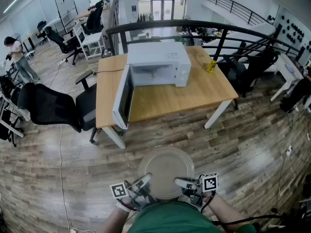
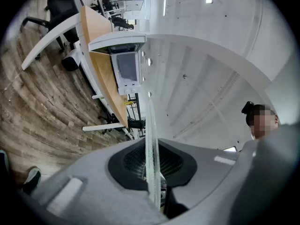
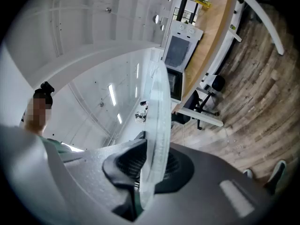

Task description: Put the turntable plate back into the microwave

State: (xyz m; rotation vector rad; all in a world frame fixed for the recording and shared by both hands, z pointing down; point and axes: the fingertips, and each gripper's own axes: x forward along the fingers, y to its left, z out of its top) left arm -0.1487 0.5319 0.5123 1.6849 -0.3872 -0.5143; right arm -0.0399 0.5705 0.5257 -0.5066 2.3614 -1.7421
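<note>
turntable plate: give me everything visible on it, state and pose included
The turntable plate is a round, clear, glass-looking disc with a thicker rim, seemingly intact. It is held roughly level in the air, well short of the open microwave. The left gripper and right gripper each clamp its near edge, jaws shut on the rim; nothing else touches it.

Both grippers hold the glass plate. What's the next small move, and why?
Probably carry the turntable plate forward, held level, toward the microwave. The left gripper and right gripper each clamp its near rim, the door hangs open, and the table stands well ahead.
</note>
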